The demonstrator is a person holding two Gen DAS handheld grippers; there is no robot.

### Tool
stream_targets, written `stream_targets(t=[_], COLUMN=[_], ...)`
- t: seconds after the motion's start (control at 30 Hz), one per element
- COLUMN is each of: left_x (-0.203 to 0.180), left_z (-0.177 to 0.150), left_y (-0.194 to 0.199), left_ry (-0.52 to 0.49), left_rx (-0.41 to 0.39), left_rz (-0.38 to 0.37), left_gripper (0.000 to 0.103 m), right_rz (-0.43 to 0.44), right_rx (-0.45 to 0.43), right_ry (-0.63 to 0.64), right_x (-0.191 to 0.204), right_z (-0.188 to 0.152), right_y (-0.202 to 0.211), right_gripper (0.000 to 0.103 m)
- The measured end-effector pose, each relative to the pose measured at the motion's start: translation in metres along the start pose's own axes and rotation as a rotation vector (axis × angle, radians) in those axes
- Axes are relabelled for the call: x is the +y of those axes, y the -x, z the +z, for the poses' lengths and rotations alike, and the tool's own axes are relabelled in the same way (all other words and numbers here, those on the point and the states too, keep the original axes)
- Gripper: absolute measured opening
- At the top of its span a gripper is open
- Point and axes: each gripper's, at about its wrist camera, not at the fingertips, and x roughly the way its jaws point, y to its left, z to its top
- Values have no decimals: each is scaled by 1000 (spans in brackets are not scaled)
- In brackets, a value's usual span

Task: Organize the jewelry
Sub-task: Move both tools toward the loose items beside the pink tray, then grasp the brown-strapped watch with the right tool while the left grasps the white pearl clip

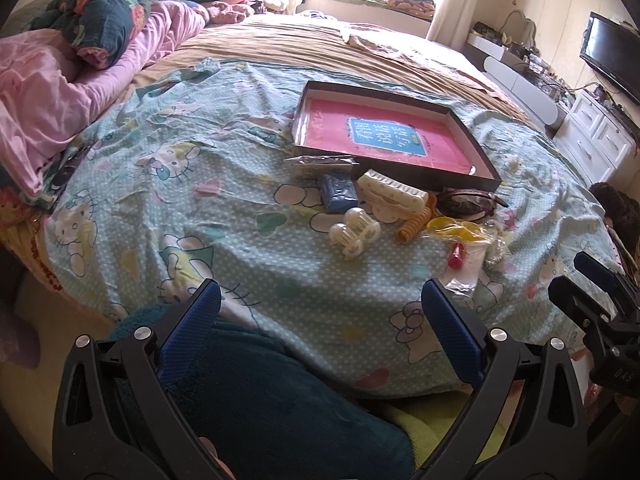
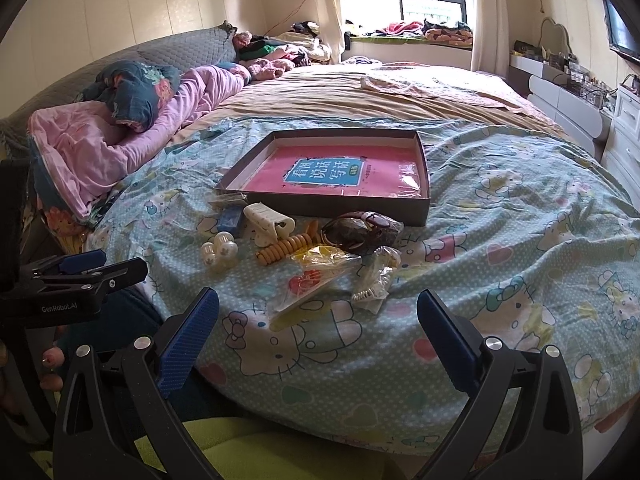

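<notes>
A shallow dark box with a pink book inside lies on the Hello Kitty sheet. In front of it lies a loose pile: a cream hair claw, a white bead clip, an orange spiral tie, a blue packet, a dark headband and plastic bags with yellow and red pieces. My left gripper is open and empty, short of the pile. My right gripper is open and empty, near the bags.
Pink and dark quilts are bunched at the left of the bed. A white dresser and a TV stand on the right. A teal cloth covers the near edge below my left gripper. The other gripper shows at each view's side.
</notes>
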Motion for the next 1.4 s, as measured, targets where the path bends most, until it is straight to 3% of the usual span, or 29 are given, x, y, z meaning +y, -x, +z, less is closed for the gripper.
stream_targets(t=[0.23, 0.37, 0.5, 1.0, 1.03, 1.1, 1.3, 1.4], left_x=[18, 21, 17, -13, -13, -14, -13, -14], left_z=[8, 16, 23, 41, 43, 45, 46, 44], left_y=[-11, -18, -31, -83, -86, -90, -102, -107], left_ry=[39, 40, 33, -59, -59, -63, -66, -70], left_rx=[20, 28, 52, 147, 150, 152, 174, 189], left_rz=[12, -29, -70, -82, -79, -71, -74, -84], left_gripper=[94, 94, 94, 94, 94, 94, 94, 88], right_rz=[23, 29, 14, -68, -73, -69, -64, -60], right_rx=[26, 36, 34, 36, 40, 52, 74, 85], right_ry=[16, 16, -2, -46, -42, -34, 16, 38], right_x=[3, 1, -9, -54, -55, -56, -54, -52], right_z=[11, 15, 22, 43, 43, 43, 46, 47], right_y=[-21, -32, -40, -78, -81, -87, -104, -112], right_gripper=[99, 99, 99, 98, 97, 84, 59, 48])
